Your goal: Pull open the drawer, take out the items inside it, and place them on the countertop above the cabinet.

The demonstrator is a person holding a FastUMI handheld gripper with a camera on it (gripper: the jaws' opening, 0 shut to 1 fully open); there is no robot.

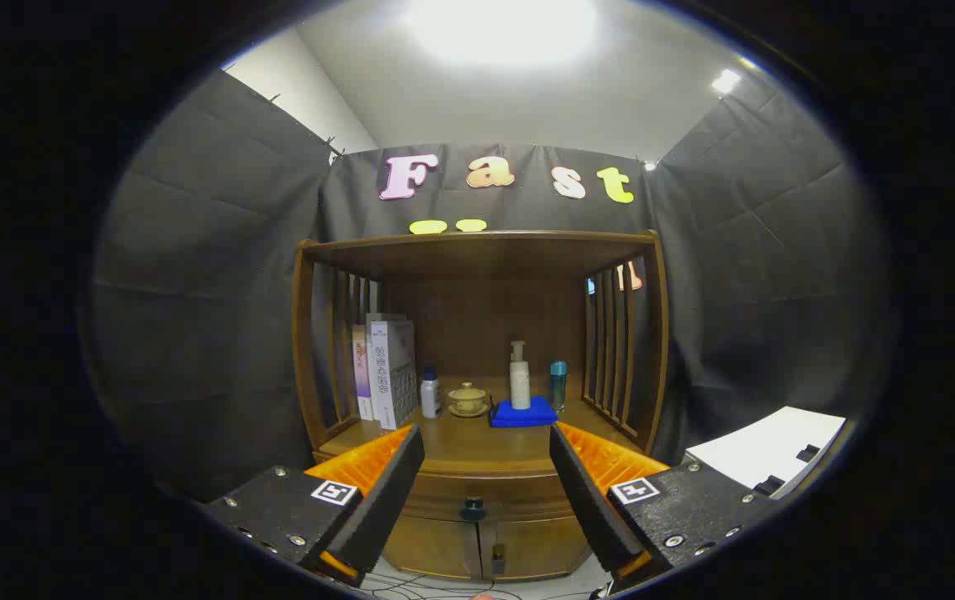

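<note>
A brown wooden cabinet stands ahead of me, with its countertop (477, 446) under a slatted wooden hutch. Below the countertop's front edge the drawer (477, 497) is closed, its dark round knob (472, 505) showing between my two fingers and some way beyond them. My gripper (486, 454) is open, its black pads wide apart with nothing between them. The drawer's contents are hidden.
On the countertop stand books (386, 371) at the left, a small white bottle (430, 393), a lidded tea cup (467, 398), a pump bottle (519, 377) on a blue cloth (523, 413), and a teal bottle (558, 383). Two cabinet doors (486, 546) sit below the drawer. A white surface (765, 454) lies right.
</note>
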